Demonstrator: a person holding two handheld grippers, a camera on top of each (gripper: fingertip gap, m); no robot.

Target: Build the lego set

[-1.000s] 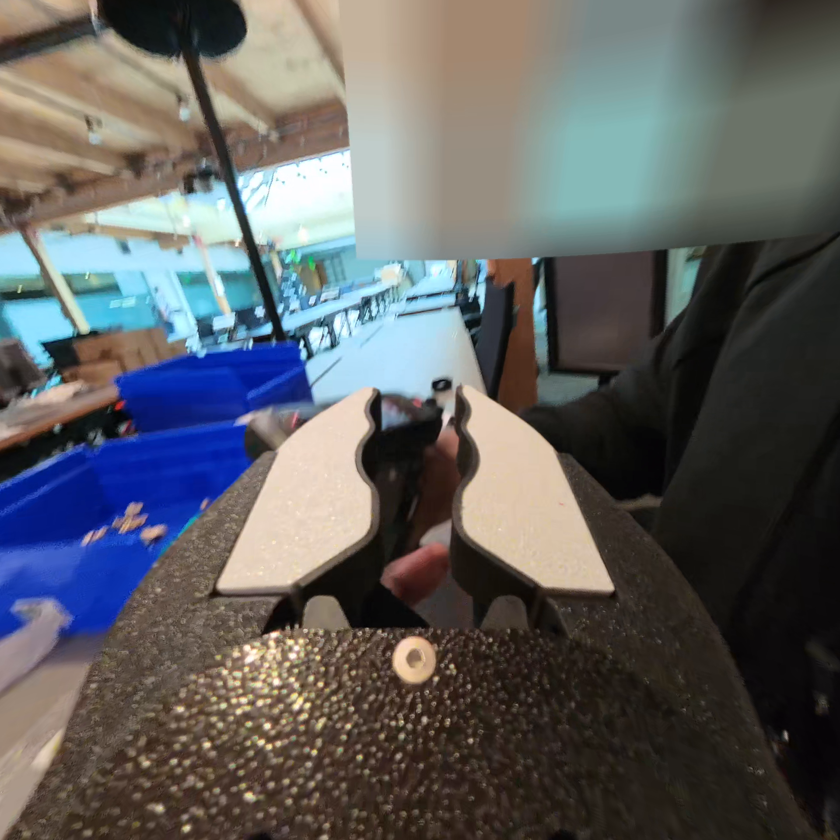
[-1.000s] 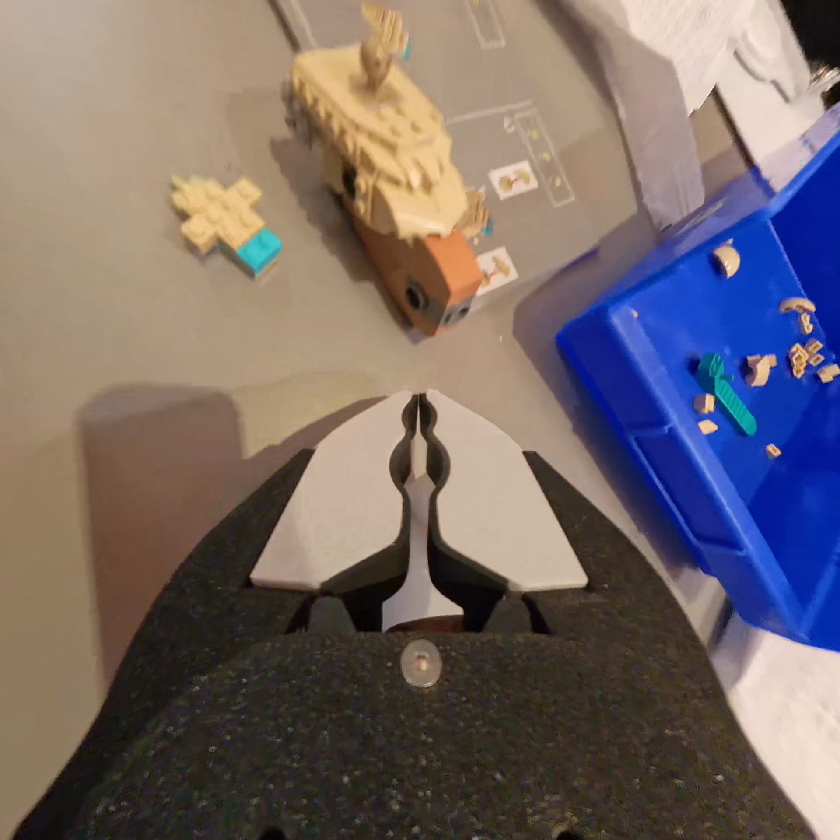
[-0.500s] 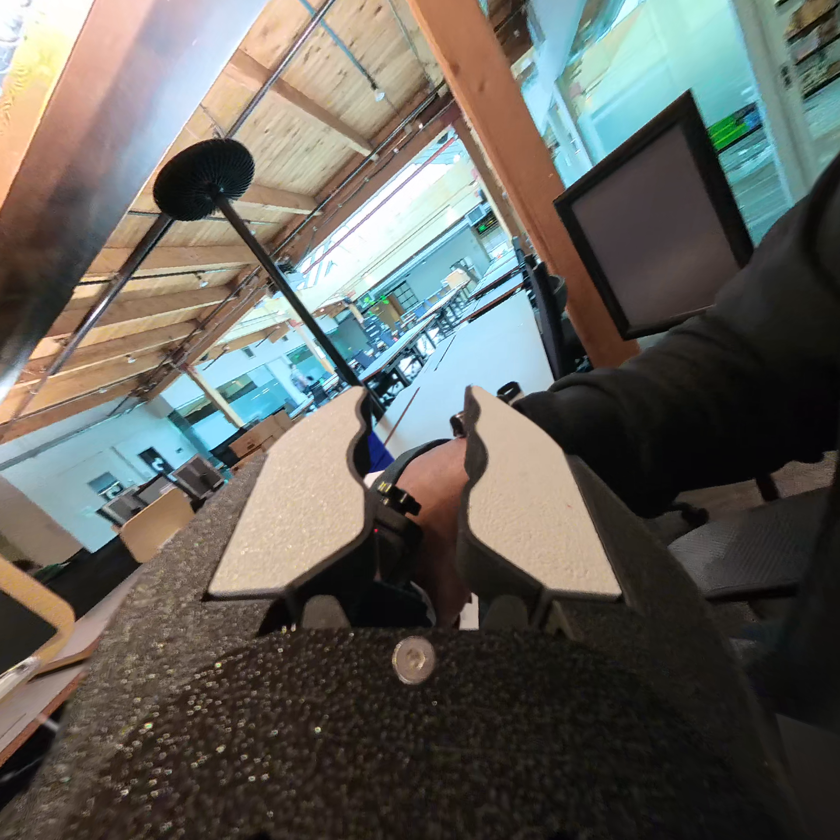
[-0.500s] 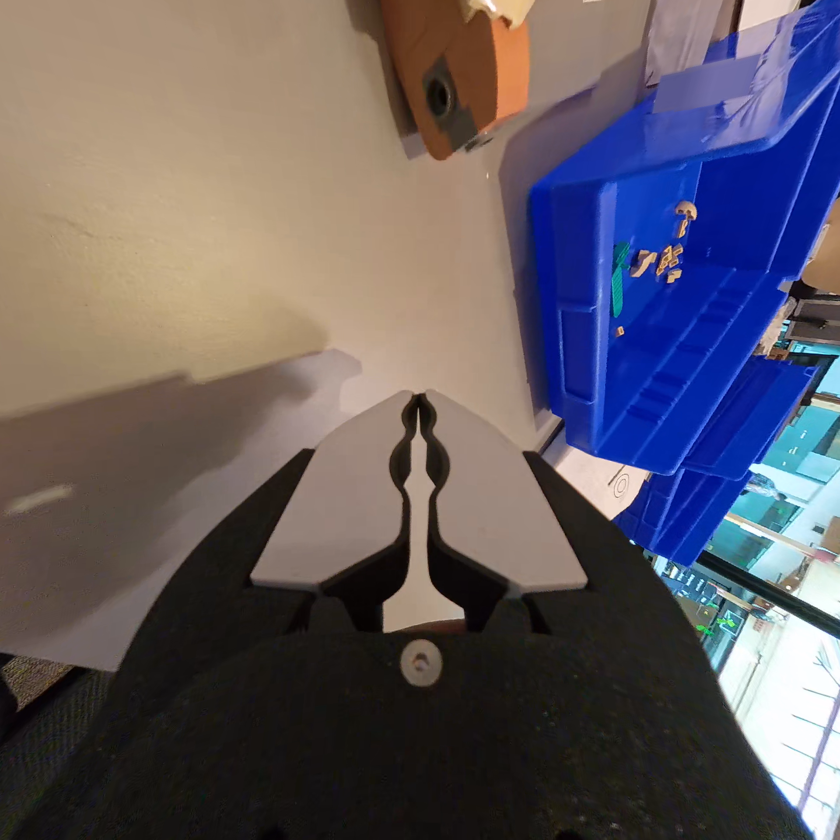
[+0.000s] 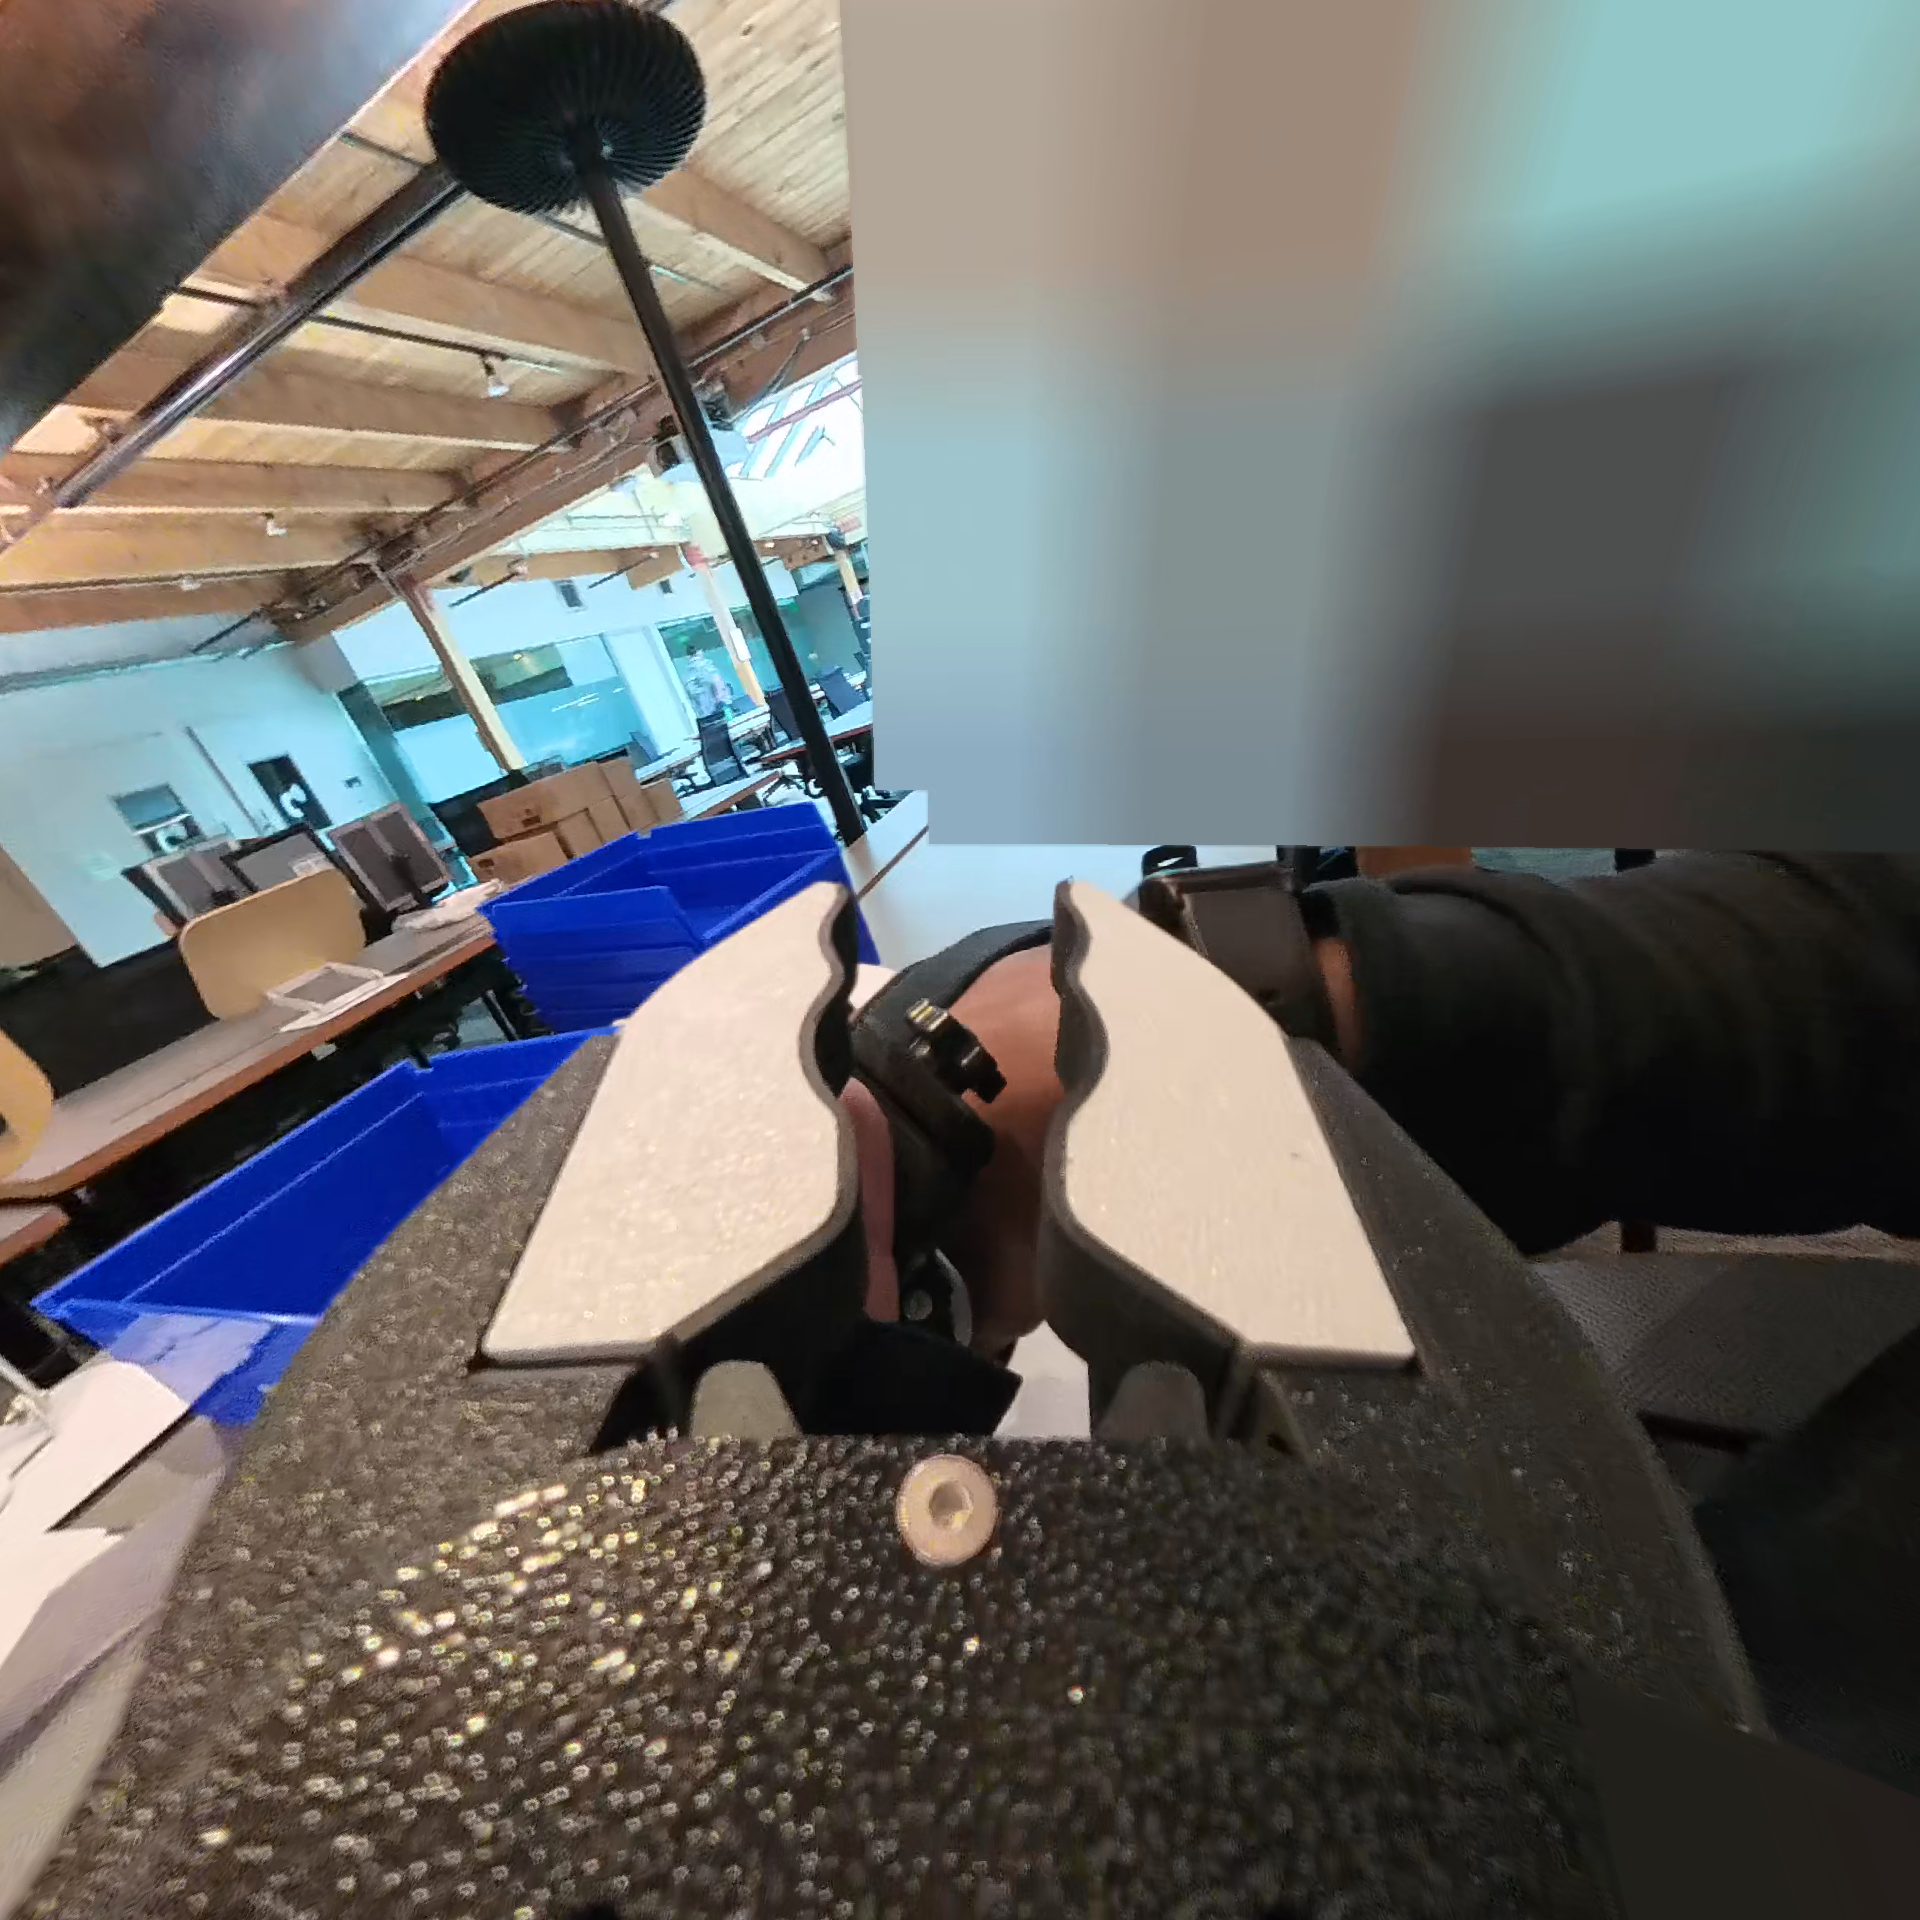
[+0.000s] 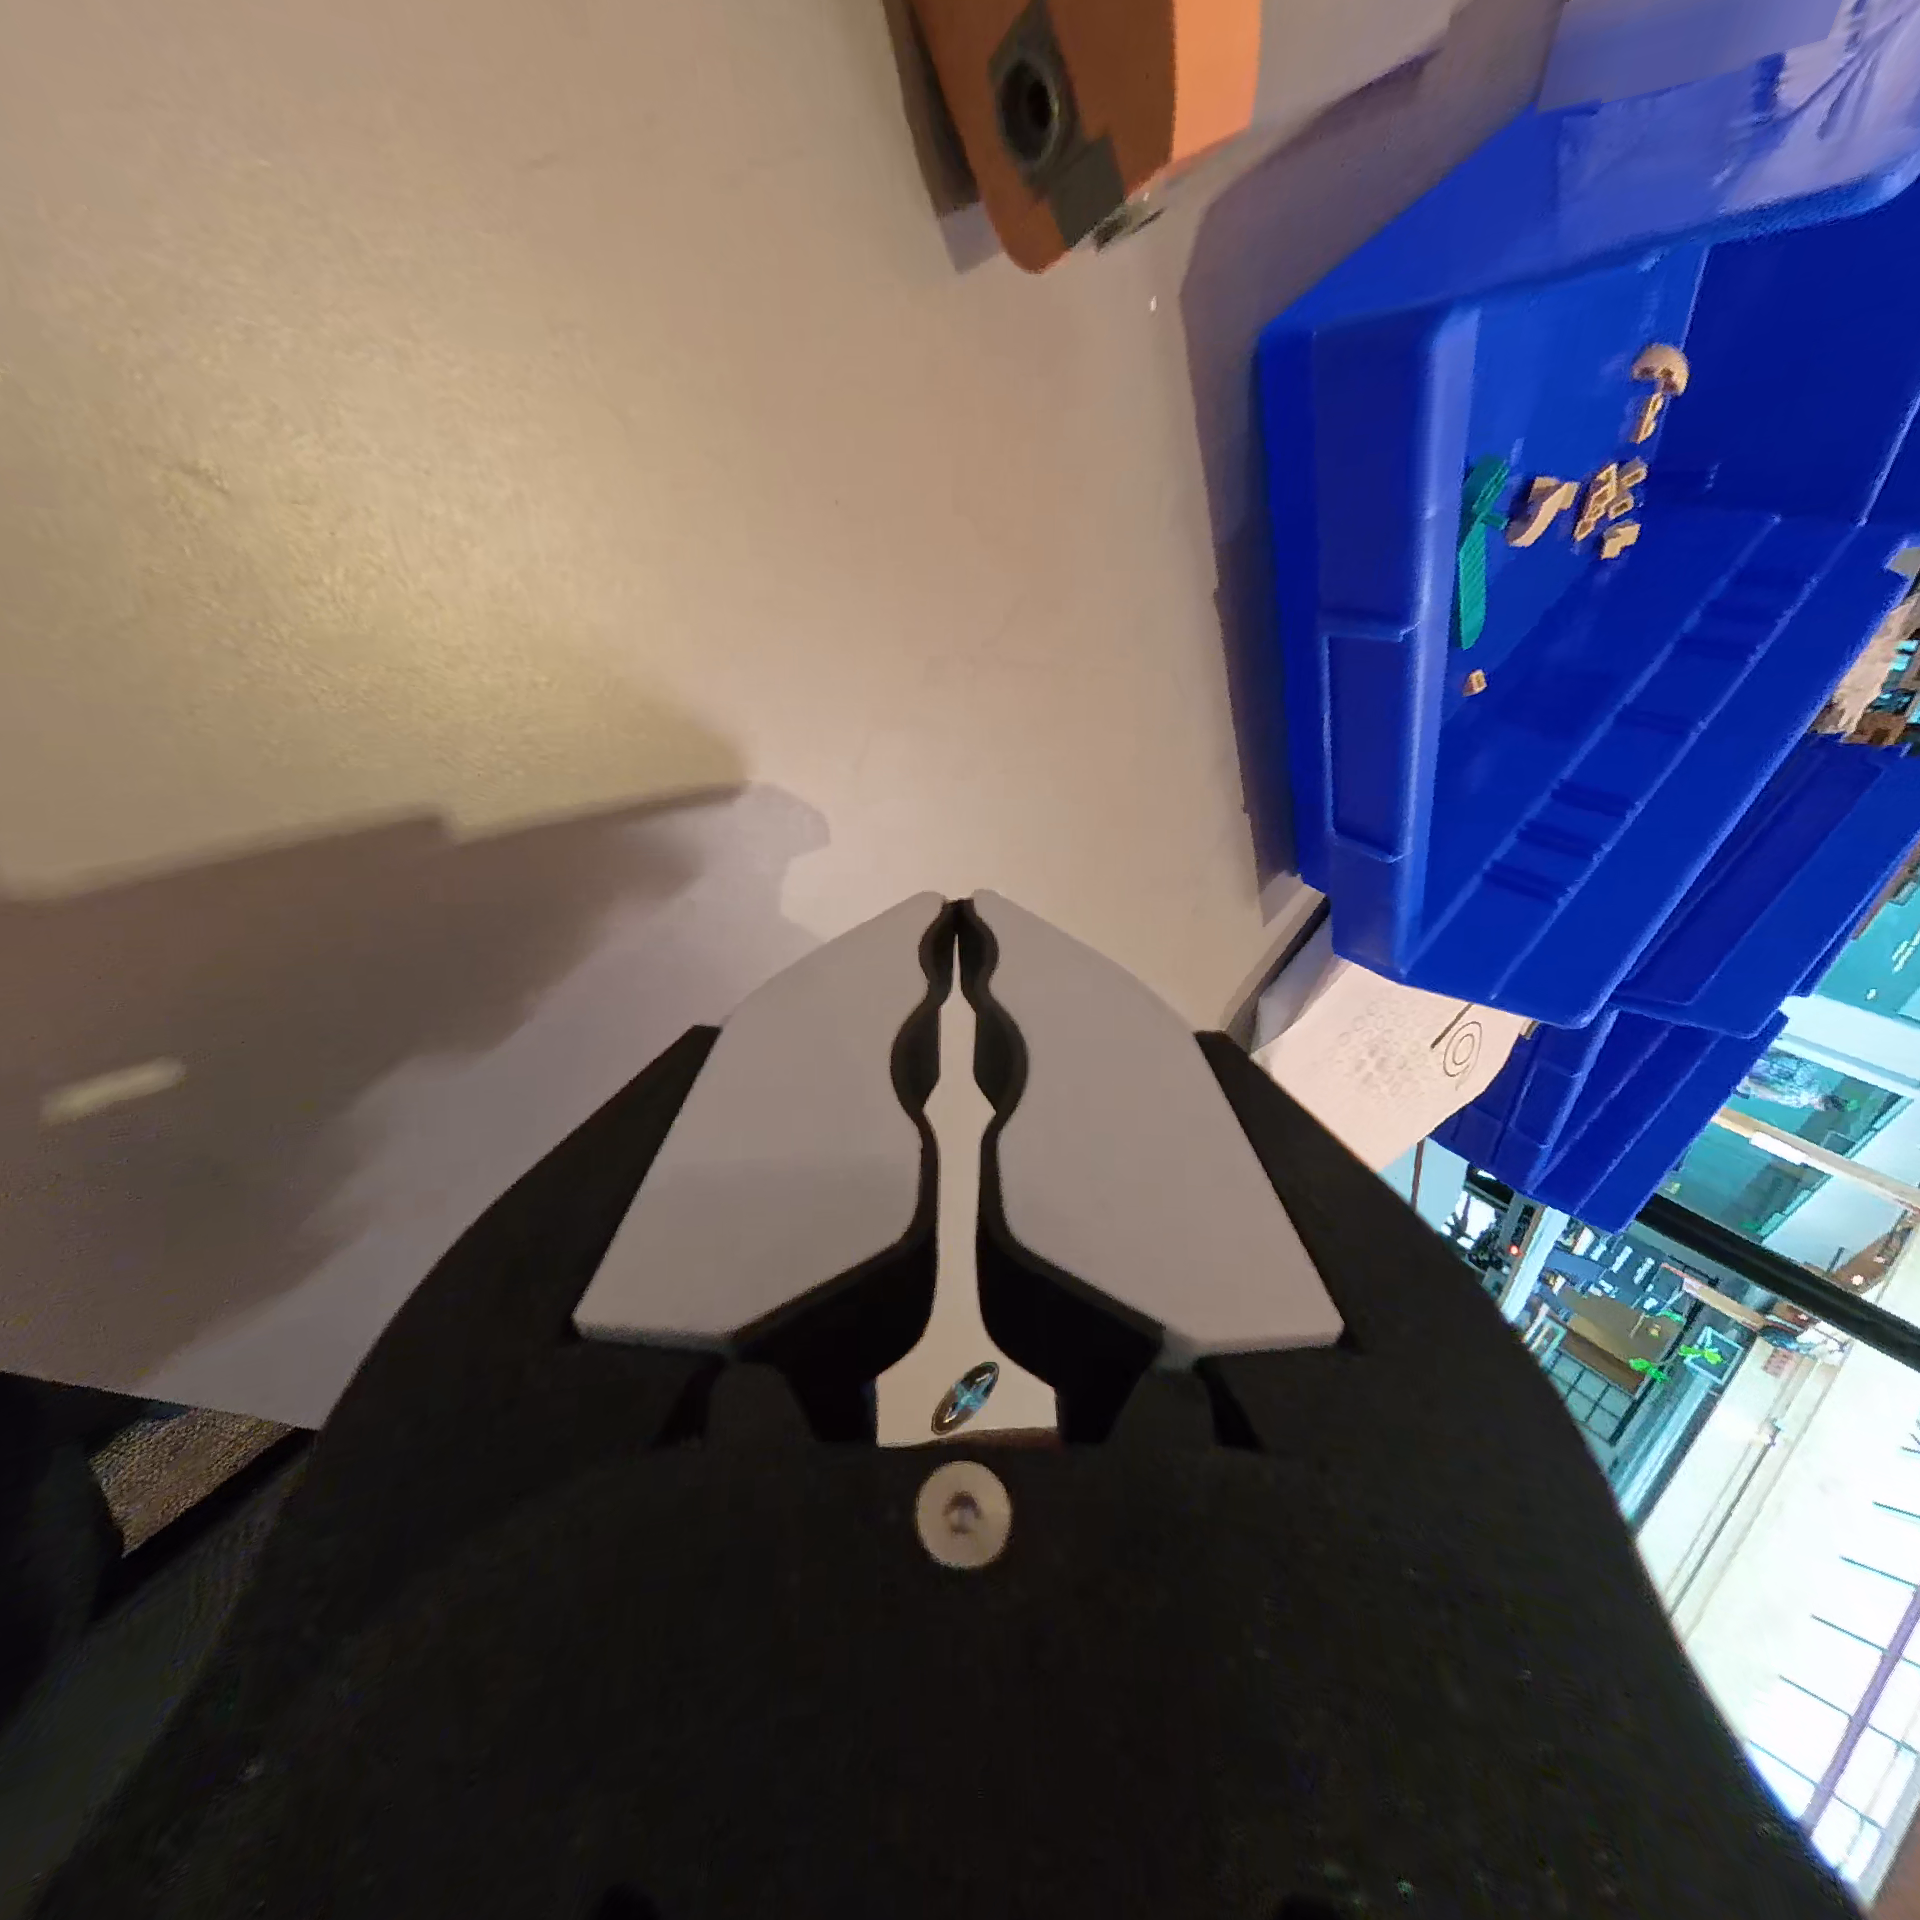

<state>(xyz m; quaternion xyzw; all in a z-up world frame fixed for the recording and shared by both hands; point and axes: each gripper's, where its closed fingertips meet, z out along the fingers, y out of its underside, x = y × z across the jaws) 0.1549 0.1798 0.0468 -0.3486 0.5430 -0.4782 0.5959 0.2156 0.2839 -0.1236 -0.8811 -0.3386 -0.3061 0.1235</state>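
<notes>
only two grippers: left gripper [image 5: 951,914] empty, right gripper [image 6: 961,906] closed

Only the orange-brown end of the lego model [image 6: 1101,114] shows, at the top edge of the right wrist view; it carries a dark grey block with a round hole and lies on the pale desk [image 6: 520,468], just left of the blue bin [image 6: 1382,644]. Inside that bin lie small tan loose pieces [image 6: 1605,509] in a cluster, with a green piece [image 6: 1475,561] just beside them.
</notes>
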